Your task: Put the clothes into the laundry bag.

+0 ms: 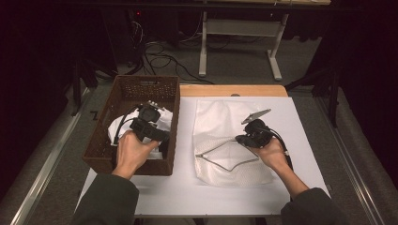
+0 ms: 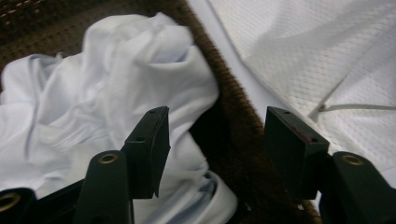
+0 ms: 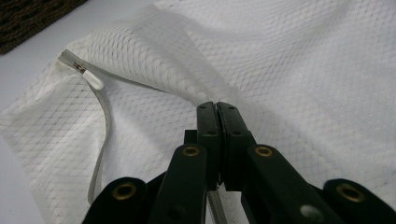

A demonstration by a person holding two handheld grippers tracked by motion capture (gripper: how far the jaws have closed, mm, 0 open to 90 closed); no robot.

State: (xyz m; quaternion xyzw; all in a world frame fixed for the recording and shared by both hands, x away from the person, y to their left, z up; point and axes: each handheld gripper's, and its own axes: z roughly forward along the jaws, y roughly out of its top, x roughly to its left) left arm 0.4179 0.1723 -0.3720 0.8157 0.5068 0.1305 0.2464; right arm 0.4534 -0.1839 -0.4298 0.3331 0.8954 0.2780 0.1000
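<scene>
A brown woven basket (image 1: 101, 140) stands on the table's left side with crumpled white clothes (image 1: 117, 129) in it. My left gripper (image 1: 157, 136) hangs over the basket's right half. Its jaws are open above the white clothes (image 2: 116, 84), with nothing between the pads, next to the basket wall (image 2: 229, 79). A white mesh laundry bag (image 1: 220, 117) lies flat in the middle of the table, its zipper (image 1: 225, 161) unzipped and gaping. My right gripper (image 1: 241, 139) is shut on the bag's zipper edge (image 3: 217, 109). The zipper pull (image 3: 91, 77) lies at the bag's corner.
The white table top (image 1: 300, 140) has bare room right of the bag and along the front edge. A wooden strip (image 1: 232, 90) borders the far edge. Beyond it, cables and a desk frame (image 1: 274, 61) stand on the floor. The basket's corner (image 3: 28, 18) is near the bag.
</scene>
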